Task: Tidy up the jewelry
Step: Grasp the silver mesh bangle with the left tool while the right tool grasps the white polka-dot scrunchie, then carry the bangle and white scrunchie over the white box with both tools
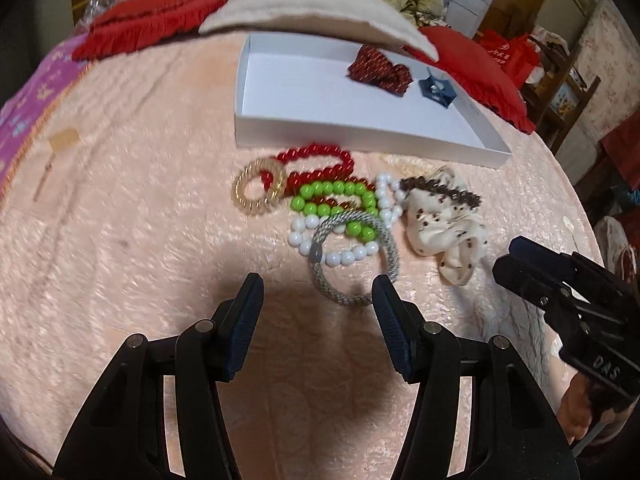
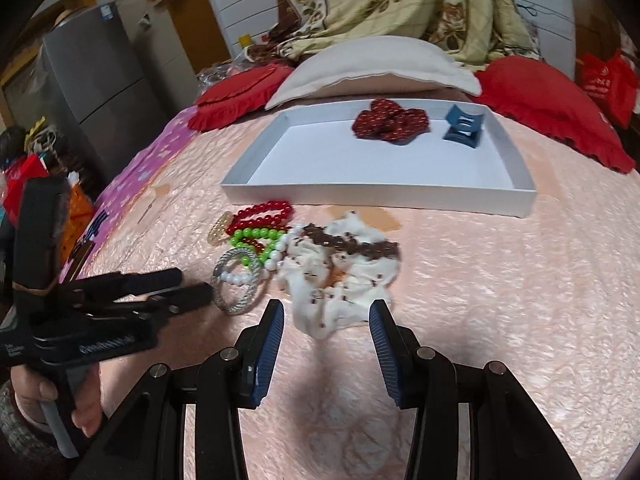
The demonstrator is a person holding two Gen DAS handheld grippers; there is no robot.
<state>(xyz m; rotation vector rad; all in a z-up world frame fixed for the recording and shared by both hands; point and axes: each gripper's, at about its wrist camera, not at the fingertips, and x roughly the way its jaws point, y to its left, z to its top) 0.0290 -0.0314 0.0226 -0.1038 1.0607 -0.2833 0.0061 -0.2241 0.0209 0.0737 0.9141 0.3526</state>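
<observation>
A pile of jewelry lies on the pink bedspread: a grey braided ring (image 1: 354,258), white bead bracelet (image 1: 348,256), green bead bracelet (image 1: 336,196), red bead bracelet (image 1: 320,160), gold coil ring (image 1: 258,192) and a cream spotted scrunchie (image 1: 444,220). My left gripper (image 1: 316,292) is open and empty just short of the grey ring. My right gripper (image 2: 326,316) is open with the scrunchie's (image 2: 340,280) near end between its fingers. The white tray (image 2: 380,196) behind holds a dark red scrunchie (image 2: 390,120) and a blue hair claw (image 2: 462,126).
Red fringed cushions (image 2: 552,108) and a beige pillow (image 2: 372,68) lie behind the tray. A purple cloth (image 1: 28,108) covers the bed's left edge. A grey cabinet (image 2: 96,92) stands left of the bed. Flat tan pieces (image 1: 64,140) lie on the bedspread at left.
</observation>
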